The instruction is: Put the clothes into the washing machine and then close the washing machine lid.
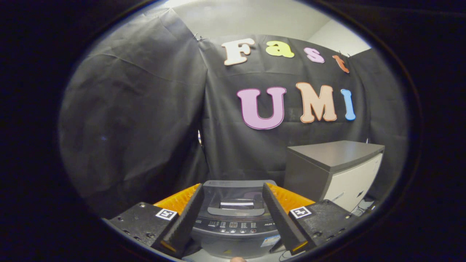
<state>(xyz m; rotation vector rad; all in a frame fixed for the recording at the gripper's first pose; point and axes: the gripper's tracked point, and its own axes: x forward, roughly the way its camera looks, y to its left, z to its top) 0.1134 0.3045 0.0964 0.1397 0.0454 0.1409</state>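
The washing machine (pixel 233 214) stood just ahead of the gripper (pixel 233 218), framed between its two fingers, its lid (pixel 235 193) down and its button panel facing the camera. The fingers (pixel 185 218) were spread wide and held nothing. To the right, near the machine, stood a grey-topped cabinet (pixel 335 167).

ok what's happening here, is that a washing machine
Yes. A hand-held gripper with two black fingers backed by orange plastic is open and holds nothing. Between and just beyond the fingers sits a small dark grey top-loading washing machine; its lid looks closed, with a button panel in front. No clothes can be seen. Further back on the right stands a grey-topped cabinet with white front.
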